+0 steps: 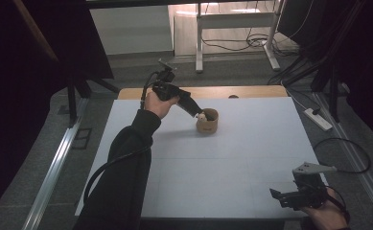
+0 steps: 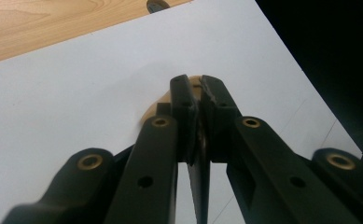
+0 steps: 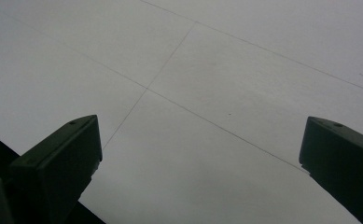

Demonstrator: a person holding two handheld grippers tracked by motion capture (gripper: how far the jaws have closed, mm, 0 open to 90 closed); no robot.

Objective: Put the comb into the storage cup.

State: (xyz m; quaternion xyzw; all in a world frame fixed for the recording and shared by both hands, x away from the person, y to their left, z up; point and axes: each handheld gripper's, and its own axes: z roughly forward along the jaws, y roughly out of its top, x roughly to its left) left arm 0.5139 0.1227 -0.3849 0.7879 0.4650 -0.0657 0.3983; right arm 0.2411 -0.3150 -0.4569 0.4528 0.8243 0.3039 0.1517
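In the high view, the left gripper [image 1: 199,115] sits in the upper middle of the frame, its tip at the near rim of a small brown cup [image 1: 207,121] that stands upright on the white table [image 1: 232,163]. A small white thing [image 1: 202,116] shows at the tip, perhaps pinched there; it is too small to tell. In the left gripper view the jaws are pressed together, with the cup's rim [image 2: 195,81] just behind their tips. The right gripper [image 1: 282,197] rests at the lower right of the high view, well apart from the cup. Its jaws stand wide open over bare table in the right gripper view, holding nothing.
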